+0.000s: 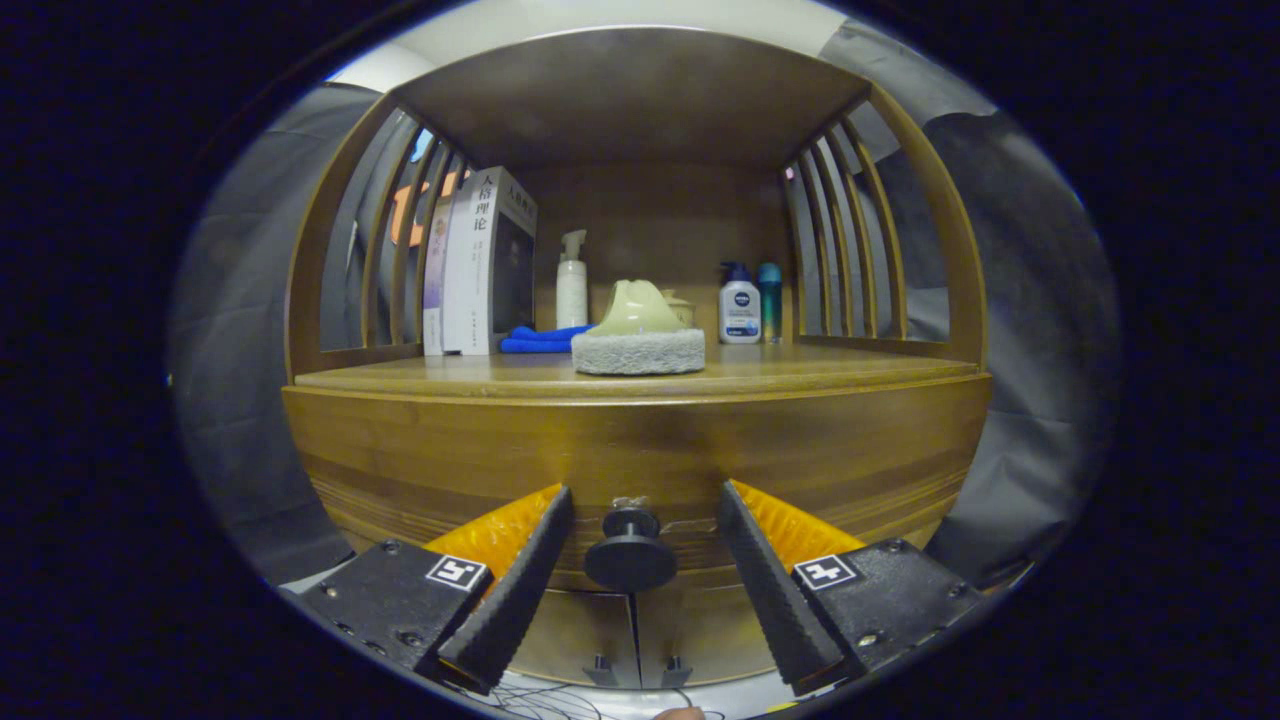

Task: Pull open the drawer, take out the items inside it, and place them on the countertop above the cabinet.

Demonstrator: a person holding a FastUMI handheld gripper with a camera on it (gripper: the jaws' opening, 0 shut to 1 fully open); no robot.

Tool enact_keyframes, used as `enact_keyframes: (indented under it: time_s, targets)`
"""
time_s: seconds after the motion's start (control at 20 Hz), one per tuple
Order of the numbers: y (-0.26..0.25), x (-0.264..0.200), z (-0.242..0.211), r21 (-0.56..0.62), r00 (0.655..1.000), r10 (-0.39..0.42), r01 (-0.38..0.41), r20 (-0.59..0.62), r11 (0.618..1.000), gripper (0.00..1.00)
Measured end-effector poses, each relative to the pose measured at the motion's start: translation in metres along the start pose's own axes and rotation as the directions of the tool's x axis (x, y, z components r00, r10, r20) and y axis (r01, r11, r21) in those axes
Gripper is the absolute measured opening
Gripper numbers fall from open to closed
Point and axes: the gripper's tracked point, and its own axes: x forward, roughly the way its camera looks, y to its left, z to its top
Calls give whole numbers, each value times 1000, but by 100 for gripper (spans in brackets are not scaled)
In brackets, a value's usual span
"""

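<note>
A wooden cabinet stands in front of me, its drawer front closed under the countertop. The drawer's round black knob sits right between my two fingers. My gripper is open, its black ribbed pads spread wide on either side of the knob with a gap on each side. What lies inside the drawer is hidden. On the countertop, near its front edge, rests a grey sponge pad with a pale green rounded object on top.
On the countertop stand books at the left, a blue cloth, a white pump bottle and two bottles at the back right. Slatted sides and a top shelf enclose it. Two lower cabinet doors sit below the drawer.
</note>
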Motion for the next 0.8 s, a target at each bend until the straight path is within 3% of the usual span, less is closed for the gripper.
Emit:
enact_keyframes:
  time_s: [0.2,0.3,0.6,0.8]
  targets:
    - [-1,-2,-10,-5,999,7,-7,-44,1000,97]
    - [-2,-15,-23,29,993,68,-65,-95,997,97]
    - [-56,-107,-3,39,975,220,-219,-23,975,97]
    - [-126,-181,25,86,979,203,-206,34,975,97]
